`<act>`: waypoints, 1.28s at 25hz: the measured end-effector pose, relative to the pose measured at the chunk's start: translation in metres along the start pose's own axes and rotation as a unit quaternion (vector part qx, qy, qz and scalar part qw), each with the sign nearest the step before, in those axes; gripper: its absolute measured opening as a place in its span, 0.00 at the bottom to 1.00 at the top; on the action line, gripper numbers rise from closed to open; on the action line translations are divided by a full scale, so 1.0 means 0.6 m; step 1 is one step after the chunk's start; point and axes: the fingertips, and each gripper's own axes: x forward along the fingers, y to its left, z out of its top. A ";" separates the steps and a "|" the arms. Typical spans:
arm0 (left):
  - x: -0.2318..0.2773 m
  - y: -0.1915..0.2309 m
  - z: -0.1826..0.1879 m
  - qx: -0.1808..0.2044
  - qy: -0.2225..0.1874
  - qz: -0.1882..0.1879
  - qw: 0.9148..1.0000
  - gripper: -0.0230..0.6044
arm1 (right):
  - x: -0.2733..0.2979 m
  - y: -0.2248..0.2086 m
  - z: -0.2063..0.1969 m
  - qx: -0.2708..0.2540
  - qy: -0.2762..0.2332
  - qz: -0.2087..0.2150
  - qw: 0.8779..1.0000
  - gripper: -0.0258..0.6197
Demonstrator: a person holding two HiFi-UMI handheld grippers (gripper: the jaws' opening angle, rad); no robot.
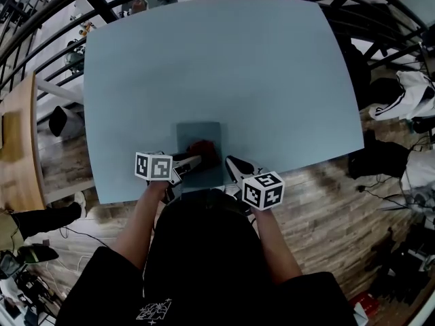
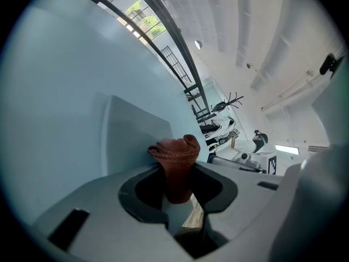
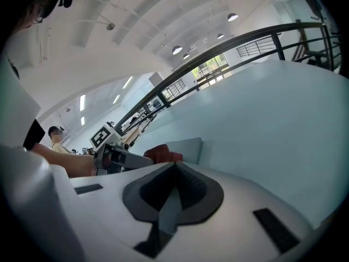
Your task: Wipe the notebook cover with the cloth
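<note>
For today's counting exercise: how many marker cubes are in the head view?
2: left marker cube on the left gripper; right marker cube on the right gripper. None seems hidden.

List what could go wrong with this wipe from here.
1. The left gripper pinches only a narrow bunch of the cloth, so a firm stroke might pull the cloth free.
2. The notebook lies by the table's near edge, and the right gripper, shut and empty, does not visibly pin it. Wiping could slide it off.
</note>
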 end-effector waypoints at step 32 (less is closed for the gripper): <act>-0.165 0.028 0.008 -0.026 -0.108 0.032 0.993 0.24 | 0.077 0.085 -0.001 -0.059 0.036 0.076 0.995 0.05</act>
